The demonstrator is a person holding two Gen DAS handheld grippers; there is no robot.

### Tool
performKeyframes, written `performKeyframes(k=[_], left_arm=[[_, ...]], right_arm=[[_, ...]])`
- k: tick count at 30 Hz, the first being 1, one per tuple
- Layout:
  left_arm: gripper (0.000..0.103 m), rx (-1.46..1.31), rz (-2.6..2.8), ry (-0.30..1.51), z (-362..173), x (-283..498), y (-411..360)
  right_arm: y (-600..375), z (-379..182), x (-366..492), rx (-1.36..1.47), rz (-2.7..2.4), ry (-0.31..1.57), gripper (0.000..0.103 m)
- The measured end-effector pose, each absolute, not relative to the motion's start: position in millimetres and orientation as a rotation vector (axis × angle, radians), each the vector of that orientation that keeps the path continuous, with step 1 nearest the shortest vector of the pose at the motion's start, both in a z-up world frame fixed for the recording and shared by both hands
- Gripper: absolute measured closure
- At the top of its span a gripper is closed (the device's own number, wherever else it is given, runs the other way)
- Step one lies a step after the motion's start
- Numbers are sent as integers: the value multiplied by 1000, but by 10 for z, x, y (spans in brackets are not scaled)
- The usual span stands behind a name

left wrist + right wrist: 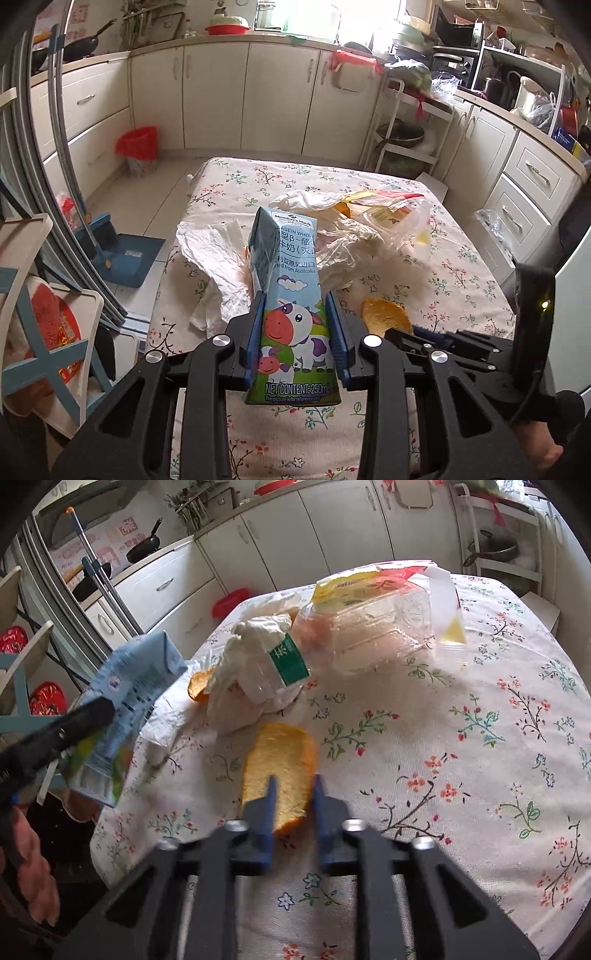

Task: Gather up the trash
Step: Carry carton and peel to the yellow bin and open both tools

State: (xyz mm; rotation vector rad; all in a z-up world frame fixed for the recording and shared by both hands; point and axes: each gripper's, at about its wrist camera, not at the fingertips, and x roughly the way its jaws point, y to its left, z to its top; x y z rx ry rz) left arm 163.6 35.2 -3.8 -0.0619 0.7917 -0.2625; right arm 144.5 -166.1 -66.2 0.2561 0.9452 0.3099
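A blue milk carton (291, 266) with a cartoon cow is held upright above the floral tablecloth (461, 266), and my left gripper (294, 295) is shut on its lower half. The right wrist view shows the same carton (136, 679) tilted at the left, off the table's edge. A curved orange peel (277, 760) lies on the cloth near the front. My right gripper (294, 781) is down on the peel, its blue fingers closed on its near right part. In the left wrist view the peel (386, 314) lies just ahead of the right gripper (417, 332).
Mid-table sits a heap of trash: crumpled white tissues (218, 254), a squashed plastic bottle with a green label (284, 661) and clear plastic packaging (380, 627). A red-lined bin (137, 146) stands on the floor by the cabinets. A blue dustpan (125, 258) and a chair (48, 332) are on the left.
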Motion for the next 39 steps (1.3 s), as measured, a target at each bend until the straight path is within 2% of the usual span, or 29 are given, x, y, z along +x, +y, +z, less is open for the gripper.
performKeyframes(k=[3,12,19,30,39], left_arm=[[73,-69,-274,767,7,1588,356],[73,-106,-395,636,254,1229,166],[73,-92,-575,626,353,882,-464],[73,-6,-938,724,149,488,-2332],[73,68,-1089,948,-416,517,-3588]], right_arm=[[-1713,-569,1371,253,319,919,97],[-2104,-59,831,196,278,778,98],[-2876,225,211,153,93,705,98],[-4282,-154,-500,252,-301,756,98],[-4766,-569,-555,330,-415,853,94]])
